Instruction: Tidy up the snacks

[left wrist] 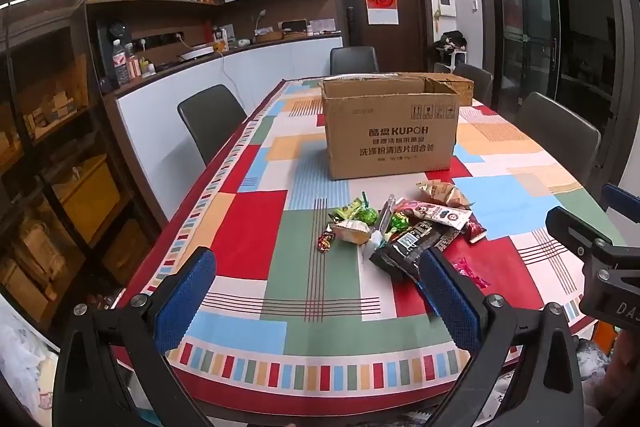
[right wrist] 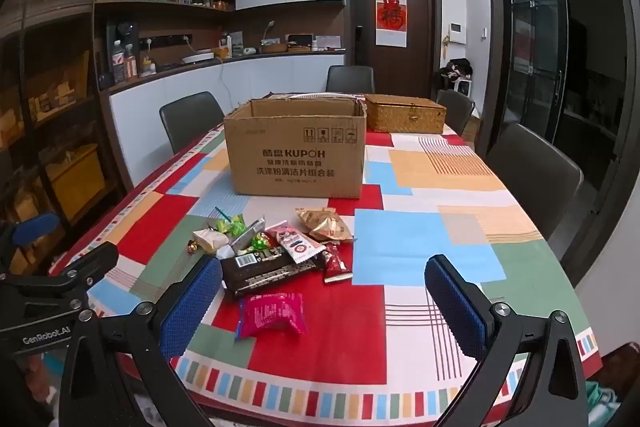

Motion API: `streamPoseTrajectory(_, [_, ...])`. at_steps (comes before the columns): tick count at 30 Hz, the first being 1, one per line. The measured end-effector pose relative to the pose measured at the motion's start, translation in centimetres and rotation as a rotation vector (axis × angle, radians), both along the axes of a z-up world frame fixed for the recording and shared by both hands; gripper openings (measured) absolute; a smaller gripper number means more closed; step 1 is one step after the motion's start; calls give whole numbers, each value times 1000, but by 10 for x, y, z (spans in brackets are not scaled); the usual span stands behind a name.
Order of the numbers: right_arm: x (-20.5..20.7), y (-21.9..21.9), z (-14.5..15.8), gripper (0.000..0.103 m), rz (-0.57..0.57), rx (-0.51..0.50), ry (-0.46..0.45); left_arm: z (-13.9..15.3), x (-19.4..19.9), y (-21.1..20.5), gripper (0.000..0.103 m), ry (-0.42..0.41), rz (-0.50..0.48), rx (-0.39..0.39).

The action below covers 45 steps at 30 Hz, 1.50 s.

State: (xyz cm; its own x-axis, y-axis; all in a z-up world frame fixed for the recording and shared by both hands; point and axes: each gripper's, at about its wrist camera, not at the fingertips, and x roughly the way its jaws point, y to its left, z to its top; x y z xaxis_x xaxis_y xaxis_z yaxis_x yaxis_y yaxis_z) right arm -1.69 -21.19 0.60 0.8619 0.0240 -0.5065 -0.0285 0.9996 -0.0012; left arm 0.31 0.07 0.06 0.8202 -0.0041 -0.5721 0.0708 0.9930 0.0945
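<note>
A pile of snacks lies on the table in front of an open cardboard box (left wrist: 390, 131) (right wrist: 296, 155). It holds a black chocolate pack (left wrist: 412, 243) (right wrist: 260, 269), a pink pouch (right wrist: 272, 313), a gold bag (left wrist: 442, 193) (right wrist: 324, 225), a white-red bar (left wrist: 434, 213), a red stick (right wrist: 334, 263) and green candies (left wrist: 360, 217). My left gripper (left wrist: 316, 303) is open and empty, near the table's front edge, before the pile. My right gripper (right wrist: 324, 307) is open and empty, with the pink pouch between its fingers' line of sight.
A colourful checked tablecloth (right wrist: 420, 239) covers the table. A woven basket (right wrist: 404, 113) stands behind the box at its right. Dark chairs (left wrist: 210, 121) (right wrist: 536, 171) stand around the table. A counter and shelves run along the left wall.
</note>
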Motion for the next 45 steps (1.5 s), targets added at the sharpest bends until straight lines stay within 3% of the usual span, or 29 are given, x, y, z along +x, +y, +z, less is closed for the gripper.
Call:
streamPoseTrajectory(2, [-1,0,0,103,3,20,-8,1,-10,4,103,-38,10,-14])
streamPoseTrajectory(7, [-2,0,0,103,10,18,-8,2,-14,2,103,-45,12,-2])
streamPoseTrajectory(45, [-5,-1,0,103,8,15,-10,10,-20,2,103,-62,18,1])
